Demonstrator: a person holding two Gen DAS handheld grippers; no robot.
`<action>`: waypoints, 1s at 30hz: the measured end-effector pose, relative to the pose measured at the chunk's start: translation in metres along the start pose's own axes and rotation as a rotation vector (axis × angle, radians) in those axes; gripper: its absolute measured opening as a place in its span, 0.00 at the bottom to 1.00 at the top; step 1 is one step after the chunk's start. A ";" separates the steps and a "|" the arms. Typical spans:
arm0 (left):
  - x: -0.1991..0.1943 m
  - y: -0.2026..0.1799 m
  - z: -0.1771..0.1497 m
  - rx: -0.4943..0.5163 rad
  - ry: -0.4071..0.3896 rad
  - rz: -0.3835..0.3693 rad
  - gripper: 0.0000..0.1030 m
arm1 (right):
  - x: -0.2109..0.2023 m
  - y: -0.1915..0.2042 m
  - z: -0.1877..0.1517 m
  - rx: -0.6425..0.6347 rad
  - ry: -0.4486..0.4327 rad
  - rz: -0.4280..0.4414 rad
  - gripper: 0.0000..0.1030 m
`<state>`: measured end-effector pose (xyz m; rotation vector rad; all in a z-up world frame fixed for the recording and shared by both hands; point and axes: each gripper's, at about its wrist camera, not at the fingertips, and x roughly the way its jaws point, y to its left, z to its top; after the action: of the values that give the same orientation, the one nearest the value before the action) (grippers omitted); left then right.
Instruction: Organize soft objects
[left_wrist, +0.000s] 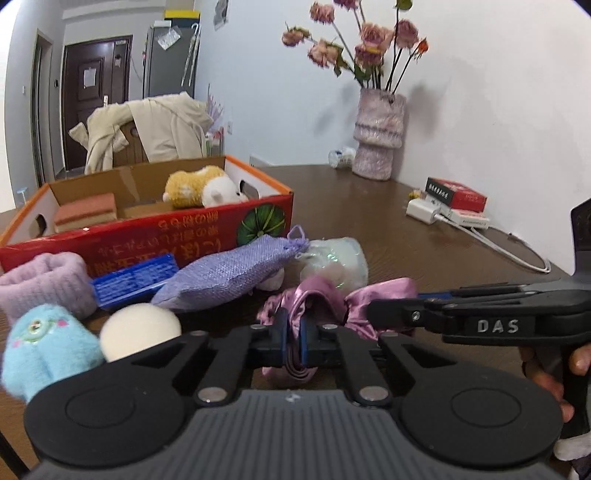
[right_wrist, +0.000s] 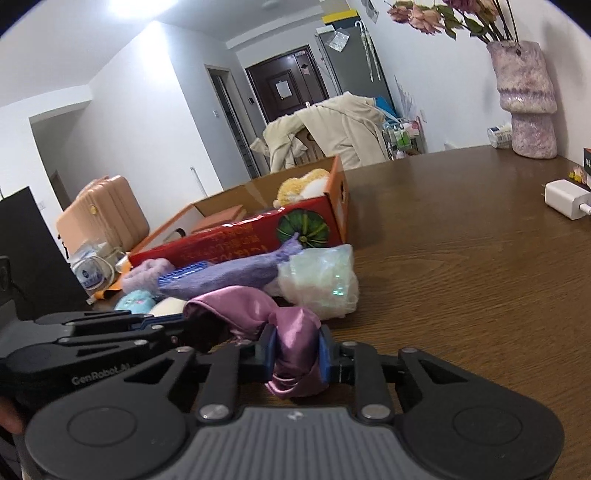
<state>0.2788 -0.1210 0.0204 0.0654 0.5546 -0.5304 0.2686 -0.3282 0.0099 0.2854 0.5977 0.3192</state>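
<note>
We have both sets of fingers clamped on the pink satin cloth (right_wrist: 291, 332): left gripper (left_wrist: 294, 338) pinches one end, right gripper (right_wrist: 297, 354) the other. Cloth sits low over the worktop (right_wrist: 461, 258), near the red box (left_wrist: 155, 236).

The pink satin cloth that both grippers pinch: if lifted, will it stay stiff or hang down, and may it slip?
The pink satin cloth is crumpled into loose folds, so it probably hangs limp between the left gripper and the right gripper. Its shiny surface suggests it may slip. It looks light.
</note>
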 end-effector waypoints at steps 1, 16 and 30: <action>-0.007 -0.001 -0.001 0.000 -0.008 0.001 0.07 | -0.003 0.004 -0.001 -0.007 -0.001 0.003 0.20; -0.082 0.043 0.031 -0.063 -0.165 0.004 0.06 | -0.016 0.085 0.041 -0.175 -0.090 0.087 0.17; 0.089 0.190 0.201 -0.181 -0.093 0.046 0.05 | 0.195 0.091 0.237 -0.228 -0.022 0.007 0.16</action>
<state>0.5347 -0.0381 0.1296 -0.1176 0.5070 -0.4349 0.5414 -0.2126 0.1318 0.0718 0.5328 0.3870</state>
